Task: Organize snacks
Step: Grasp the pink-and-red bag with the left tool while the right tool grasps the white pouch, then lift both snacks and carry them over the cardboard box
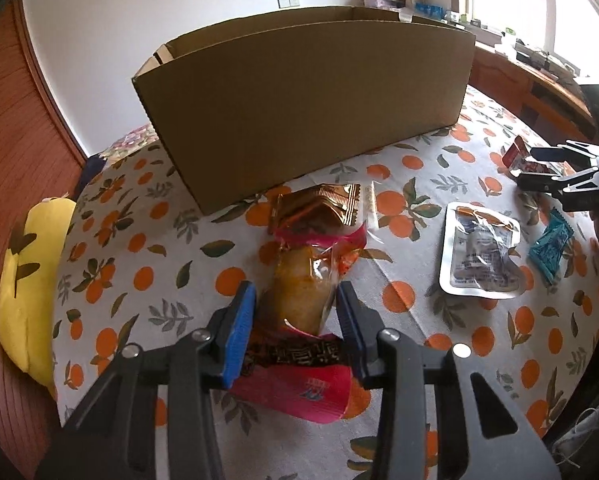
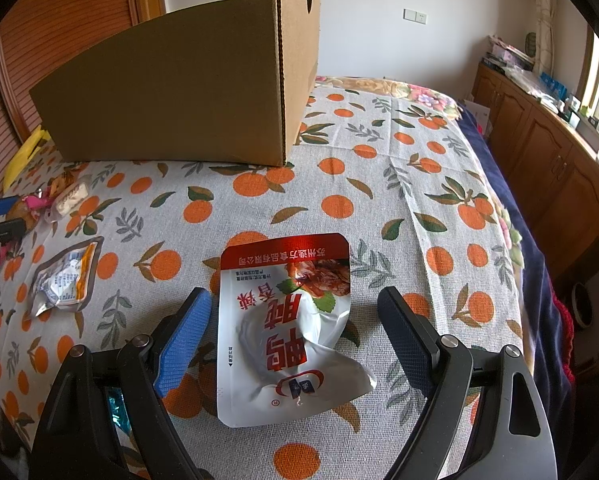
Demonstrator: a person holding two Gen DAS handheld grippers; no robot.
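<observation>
A pink-ended wrapped snack lying on the orange-print cloth before the cardboard box is clamped by the left gripper, while the right gripper is held wide apart, unclamped, around a red-and-white pouch.

An orange-patterned cloth covers the bed. A yellow plush toy lies off its edge at nine o'clock in the left view. Wooden cabinets line the wall at three o'clock in the right view, a wall switch at one o'clock.
</observation>
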